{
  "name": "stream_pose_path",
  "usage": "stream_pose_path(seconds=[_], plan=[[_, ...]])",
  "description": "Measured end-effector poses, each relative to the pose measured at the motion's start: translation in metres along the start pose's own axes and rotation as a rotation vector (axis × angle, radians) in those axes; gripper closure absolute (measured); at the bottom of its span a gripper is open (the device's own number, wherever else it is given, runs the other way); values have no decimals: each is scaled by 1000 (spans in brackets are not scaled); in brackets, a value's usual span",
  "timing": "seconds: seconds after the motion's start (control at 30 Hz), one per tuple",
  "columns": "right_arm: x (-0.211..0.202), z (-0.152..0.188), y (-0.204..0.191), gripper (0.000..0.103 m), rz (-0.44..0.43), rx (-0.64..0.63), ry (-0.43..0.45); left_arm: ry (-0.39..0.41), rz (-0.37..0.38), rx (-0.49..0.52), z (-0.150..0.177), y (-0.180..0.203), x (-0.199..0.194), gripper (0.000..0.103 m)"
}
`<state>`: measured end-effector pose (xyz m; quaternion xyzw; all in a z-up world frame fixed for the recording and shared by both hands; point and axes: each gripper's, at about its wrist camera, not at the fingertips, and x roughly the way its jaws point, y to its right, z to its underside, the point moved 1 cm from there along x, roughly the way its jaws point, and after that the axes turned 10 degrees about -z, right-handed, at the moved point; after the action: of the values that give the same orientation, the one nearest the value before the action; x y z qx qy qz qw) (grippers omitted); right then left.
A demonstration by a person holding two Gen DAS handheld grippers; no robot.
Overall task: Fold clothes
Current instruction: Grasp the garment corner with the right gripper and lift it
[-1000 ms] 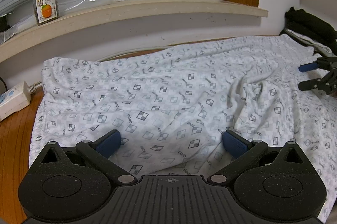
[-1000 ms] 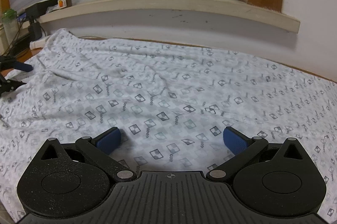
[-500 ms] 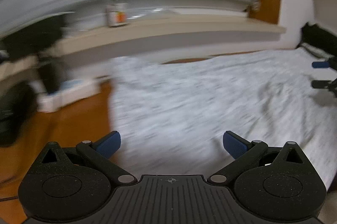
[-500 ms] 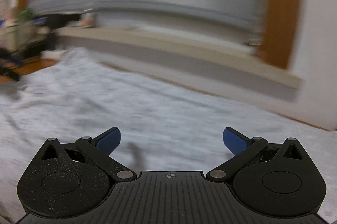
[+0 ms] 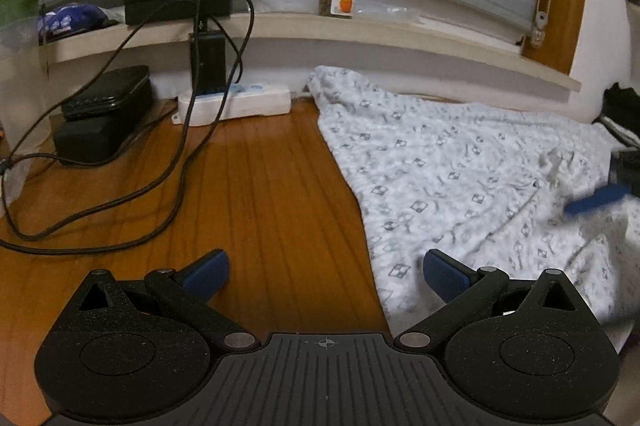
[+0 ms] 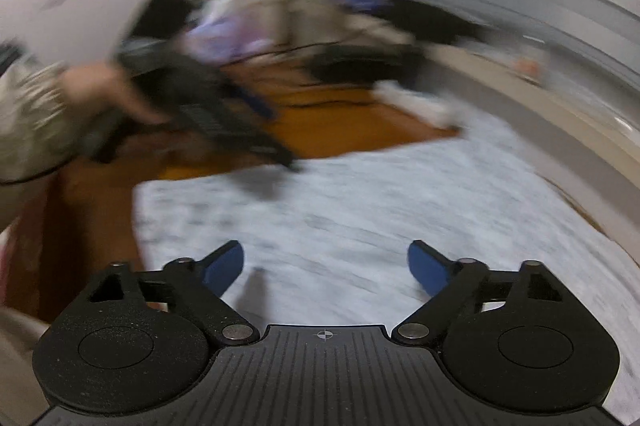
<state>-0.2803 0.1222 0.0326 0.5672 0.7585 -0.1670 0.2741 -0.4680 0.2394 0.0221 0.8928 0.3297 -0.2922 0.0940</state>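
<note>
Both claws spread wide, gripping nothing — left gripper [image 5: 326,272] straddling patterned garment's [image 5: 460,177] edge, right gripper [image 6: 325,266] above it — cables [image 5: 168,161] at ten o'clock, possible snag.

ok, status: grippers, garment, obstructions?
Left gripper open, empty, at garment edge. Right gripper open over it. Garment flat, unfolded. Cables and power strip nearby, clear of cloth.
</note>
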Motion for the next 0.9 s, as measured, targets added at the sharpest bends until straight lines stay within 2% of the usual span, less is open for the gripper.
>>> stream_pose_path(seconds=[0.07,0.17,0.33,0.47,0.6,0.7,0.77,0.8,0.83,0.9], plan=[[14,-11,-19,39,-21,-71,-38,4,6,-2,-1,-1,3,0],[21,-19,-44,51,-59,-150,-71,10,13,-6,-3,-2,6,0],[23,-19,-82,54,-105,-265,-104,-9,-6,16,-3,0,9,0],[33,-11,-103,54,-77,-363,-148,-18,-24,49,-5,5,12,0],[43,-4,-121,54,-7,-493,-171,-27,-32,82,-6,9,15,0],[51,2,-133,60,40,-595,-190,-29,-26,86,-6,9,16,0],[50,6,-137,75,76,-649,-188,-29,-24,85,-6,9,16,0],[48,6,-137,79,82,-659,-183,-29,-24,85,-7,9,16,0],[44,3,-134,92,68,-641,-171,-29,-23,84,-7,9,16,0],[32,-6,-128,97,10,-576,-136,-29,-21,82,-7,8,16,0]])
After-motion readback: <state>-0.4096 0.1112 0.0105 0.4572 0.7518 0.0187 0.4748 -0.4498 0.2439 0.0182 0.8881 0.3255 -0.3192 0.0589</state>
